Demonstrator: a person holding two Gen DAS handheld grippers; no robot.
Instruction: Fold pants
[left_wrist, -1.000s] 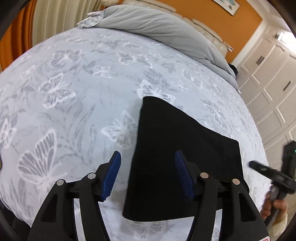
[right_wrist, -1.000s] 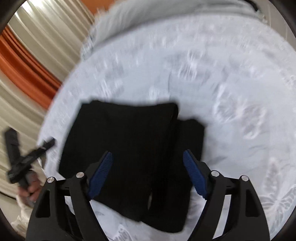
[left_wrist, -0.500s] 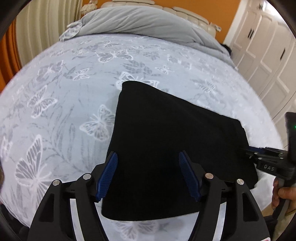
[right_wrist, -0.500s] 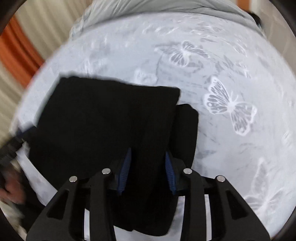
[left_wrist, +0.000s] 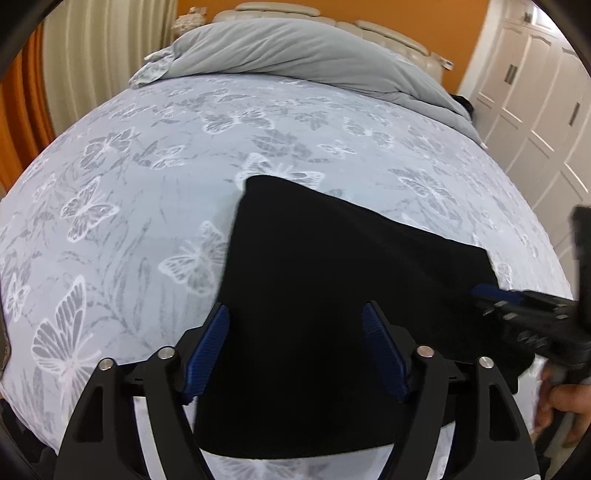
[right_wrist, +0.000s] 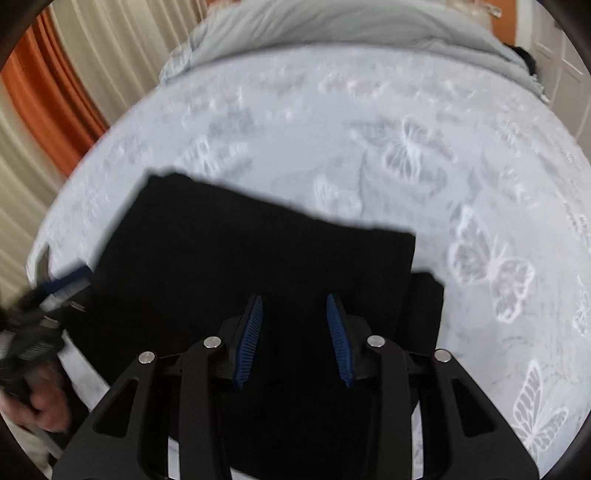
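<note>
Left gripper (left_wrist: 295, 347): jaws spread wide, nothing between the blue pads (left_wrist: 207, 350). Right gripper (right_wrist: 294, 339): jaws partly closed, a clear gap between the pads (right_wrist: 249, 339), not clamped on anything visible. A bare hand (left_wrist: 565, 398) grips the right gripper's handle; in the right wrist view, blurred, another hand (right_wrist: 44, 402) grips the left one.
</note>
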